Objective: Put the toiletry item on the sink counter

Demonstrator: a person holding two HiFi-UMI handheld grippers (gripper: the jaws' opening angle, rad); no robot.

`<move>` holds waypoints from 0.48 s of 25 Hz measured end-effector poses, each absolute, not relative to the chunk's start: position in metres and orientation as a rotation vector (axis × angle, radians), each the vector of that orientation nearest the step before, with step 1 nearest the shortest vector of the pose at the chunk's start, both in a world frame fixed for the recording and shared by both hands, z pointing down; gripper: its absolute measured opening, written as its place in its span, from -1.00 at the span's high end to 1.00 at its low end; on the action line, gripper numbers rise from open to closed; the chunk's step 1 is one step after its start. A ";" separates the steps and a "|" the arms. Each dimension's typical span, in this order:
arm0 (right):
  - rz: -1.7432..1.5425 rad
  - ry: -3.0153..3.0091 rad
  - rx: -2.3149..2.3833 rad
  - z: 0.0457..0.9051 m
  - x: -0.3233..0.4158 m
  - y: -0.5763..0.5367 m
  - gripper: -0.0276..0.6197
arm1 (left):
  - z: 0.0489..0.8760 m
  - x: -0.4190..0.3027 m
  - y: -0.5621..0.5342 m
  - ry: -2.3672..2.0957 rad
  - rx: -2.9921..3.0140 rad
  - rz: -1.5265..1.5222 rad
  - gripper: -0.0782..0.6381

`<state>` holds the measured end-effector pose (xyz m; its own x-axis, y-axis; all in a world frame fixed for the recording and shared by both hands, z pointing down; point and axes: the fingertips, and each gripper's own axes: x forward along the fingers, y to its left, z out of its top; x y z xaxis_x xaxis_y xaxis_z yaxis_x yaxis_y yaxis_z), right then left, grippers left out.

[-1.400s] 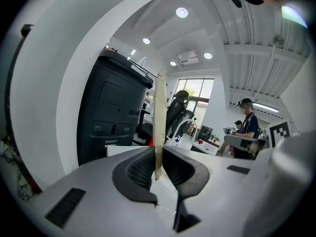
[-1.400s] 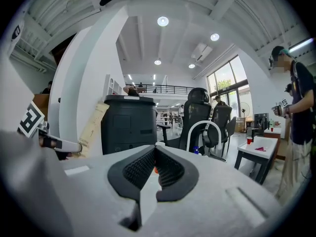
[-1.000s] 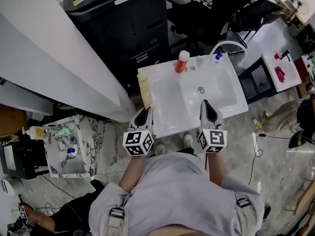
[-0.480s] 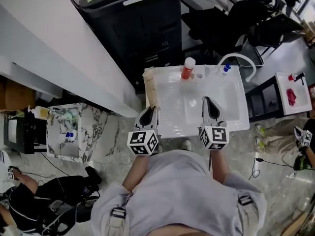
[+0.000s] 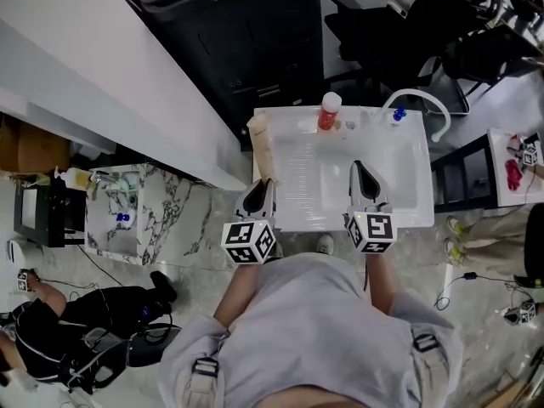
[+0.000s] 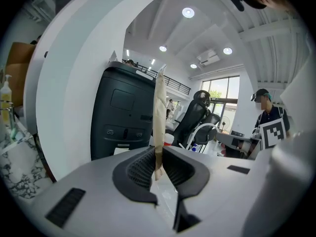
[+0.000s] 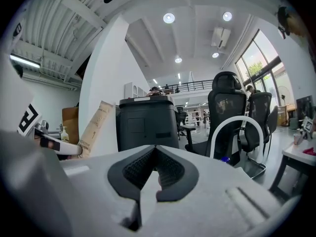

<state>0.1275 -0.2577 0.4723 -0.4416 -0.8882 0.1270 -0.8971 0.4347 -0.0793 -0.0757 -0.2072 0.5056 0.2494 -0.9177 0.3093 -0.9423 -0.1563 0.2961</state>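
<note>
You are clamping the left gripper point(image 6: 159, 158) narrowly on the lower end of the toothbrush pack point(image 6: 159, 113). The pads are pressing on the thin brown sleeve, which is rising edge-on out of the jaws. You are carrying the right gripper point(image 7: 155, 154) with its jaws together and nothing between them, level with the left one. From above, the pack is pointing away from you along the left edge of the white sink counter point(image 5: 302, 198); whether it is touching the counter I cannot tell. Farther back, a red bottle point(image 5: 328, 111) with a white cap is standing on the counter's rear ledge. Beyond that, a black cabinet point(image 5: 246, 32) is standing behind the sink.
</note>
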 end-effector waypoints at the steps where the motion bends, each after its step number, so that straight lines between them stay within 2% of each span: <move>1: 0.213 -2.603 1.620 0.475 0.127 -0.258 0.90 | 0.507 -0.076 -0.208 -1.692 2.103 0.080 0.66; 12: 0.205 -2.591 1.630 0.475 0.116 -0.254 0.90 | 0.528 -0.087 -0.215 -1.647 2.080 0.113 0.67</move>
